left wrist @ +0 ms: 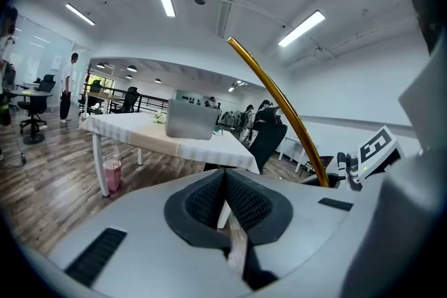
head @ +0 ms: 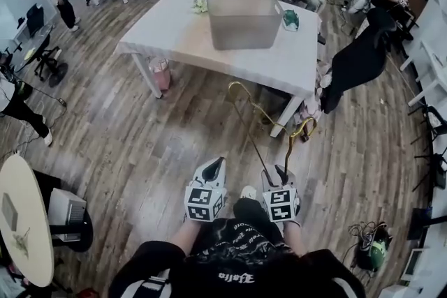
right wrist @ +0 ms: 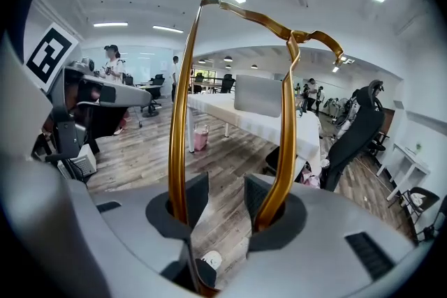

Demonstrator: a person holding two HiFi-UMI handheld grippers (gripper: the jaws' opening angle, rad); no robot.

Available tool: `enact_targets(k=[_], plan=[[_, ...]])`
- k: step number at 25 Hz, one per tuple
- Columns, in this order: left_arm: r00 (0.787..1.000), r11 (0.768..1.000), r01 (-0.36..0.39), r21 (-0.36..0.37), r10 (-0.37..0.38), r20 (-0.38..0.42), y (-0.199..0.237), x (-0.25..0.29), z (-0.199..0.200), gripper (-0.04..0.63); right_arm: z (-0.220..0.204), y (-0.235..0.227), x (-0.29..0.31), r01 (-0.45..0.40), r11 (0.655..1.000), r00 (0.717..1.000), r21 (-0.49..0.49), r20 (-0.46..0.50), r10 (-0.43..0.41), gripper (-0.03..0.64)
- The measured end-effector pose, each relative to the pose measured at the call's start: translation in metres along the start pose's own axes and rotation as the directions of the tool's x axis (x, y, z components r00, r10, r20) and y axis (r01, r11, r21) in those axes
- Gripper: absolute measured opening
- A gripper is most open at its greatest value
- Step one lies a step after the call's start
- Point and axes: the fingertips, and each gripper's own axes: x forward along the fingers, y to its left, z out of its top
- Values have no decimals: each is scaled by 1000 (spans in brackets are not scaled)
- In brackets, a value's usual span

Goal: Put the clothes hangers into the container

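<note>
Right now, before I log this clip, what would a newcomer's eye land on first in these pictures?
The gold clothes hanger stands out, rising tall from the right gripper, its two arms running up past either side of the jaws. Ahead, a translucent grey container sits on the white table in the middle of a busy office. The left gripper is shut with nothing in it.

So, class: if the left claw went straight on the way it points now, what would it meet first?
Nothing close. The left claw aims slightly downward across the wooden floor towards the white table. It would probably meet the floor near the table first, or else the table's edge; depth is unclear.
</note>
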Motion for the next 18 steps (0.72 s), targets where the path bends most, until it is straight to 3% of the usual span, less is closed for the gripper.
enact_targets(k=[12,18], plan=[[995,996,-92,-15,93,25,-14,172,61,20,71,-144,113,-103,986,994,-130,20,106,170],[991,992,-125,-28,126,39,-16,208,72,20,75,-175,141,-132,980,991,-150,0,133,170]])
